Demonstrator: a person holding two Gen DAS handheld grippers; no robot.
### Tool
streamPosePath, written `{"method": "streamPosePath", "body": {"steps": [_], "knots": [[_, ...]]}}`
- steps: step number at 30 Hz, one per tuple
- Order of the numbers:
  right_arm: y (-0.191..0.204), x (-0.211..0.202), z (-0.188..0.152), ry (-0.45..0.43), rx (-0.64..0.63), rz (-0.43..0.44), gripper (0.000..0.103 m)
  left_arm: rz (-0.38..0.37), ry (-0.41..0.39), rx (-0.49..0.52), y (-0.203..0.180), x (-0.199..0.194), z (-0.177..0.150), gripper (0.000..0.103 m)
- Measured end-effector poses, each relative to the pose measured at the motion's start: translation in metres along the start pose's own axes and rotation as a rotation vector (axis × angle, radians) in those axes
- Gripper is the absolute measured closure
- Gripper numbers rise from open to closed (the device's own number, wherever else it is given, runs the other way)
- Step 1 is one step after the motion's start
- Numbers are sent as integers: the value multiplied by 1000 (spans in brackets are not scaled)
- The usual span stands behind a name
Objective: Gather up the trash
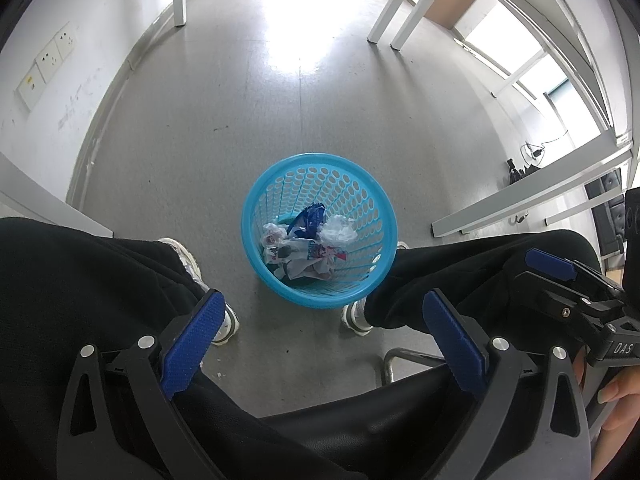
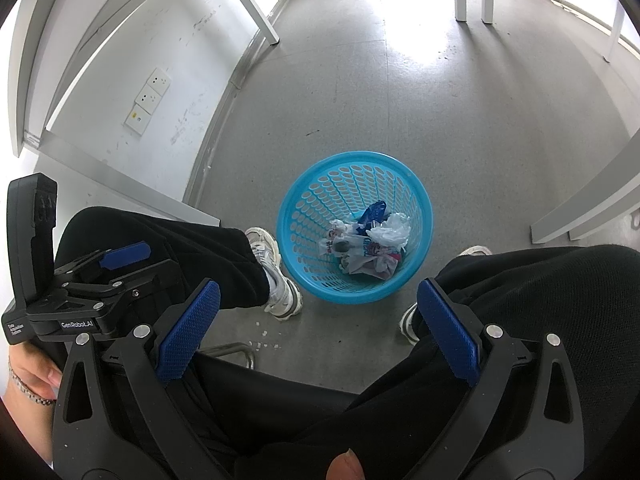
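Wristlet on a hand [image 2: 28, 372] visible from right wrist only; cables by far wall from left only. Left gripper [image 1: 320, 344] and right gripper [image 2: 320, 336] both spread wide, nothing held. Blue basket [image 1: 256, 204] on floor between two shoes, holding crumpled wrappers [image 1: 308, 246]. Bare floor [image 1: 280, 100] beyond basket, white table legs at margins.

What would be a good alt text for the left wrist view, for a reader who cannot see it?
A blue perforated basket stands on the grey floor between a seated person's shoes, with crumpled wrappers and plastic inside. The left gripper hangs above the person's lap, jaws wide apart and empty; the right gripper shows at the right edge.
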State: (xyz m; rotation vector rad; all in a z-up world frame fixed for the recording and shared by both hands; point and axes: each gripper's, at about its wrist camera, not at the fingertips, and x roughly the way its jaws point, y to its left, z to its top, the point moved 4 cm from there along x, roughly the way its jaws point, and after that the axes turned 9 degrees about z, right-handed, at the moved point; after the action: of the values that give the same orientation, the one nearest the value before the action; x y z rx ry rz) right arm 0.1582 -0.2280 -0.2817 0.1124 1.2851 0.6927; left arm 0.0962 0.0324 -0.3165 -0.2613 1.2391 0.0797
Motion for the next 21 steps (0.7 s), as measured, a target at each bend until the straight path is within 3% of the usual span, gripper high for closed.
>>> {"method": "streamPosePath", "body": {"steps": [21], "knots": [[-1,-1,1,1,2,2,9,1,5,1,-1,0,-1,6]]}}
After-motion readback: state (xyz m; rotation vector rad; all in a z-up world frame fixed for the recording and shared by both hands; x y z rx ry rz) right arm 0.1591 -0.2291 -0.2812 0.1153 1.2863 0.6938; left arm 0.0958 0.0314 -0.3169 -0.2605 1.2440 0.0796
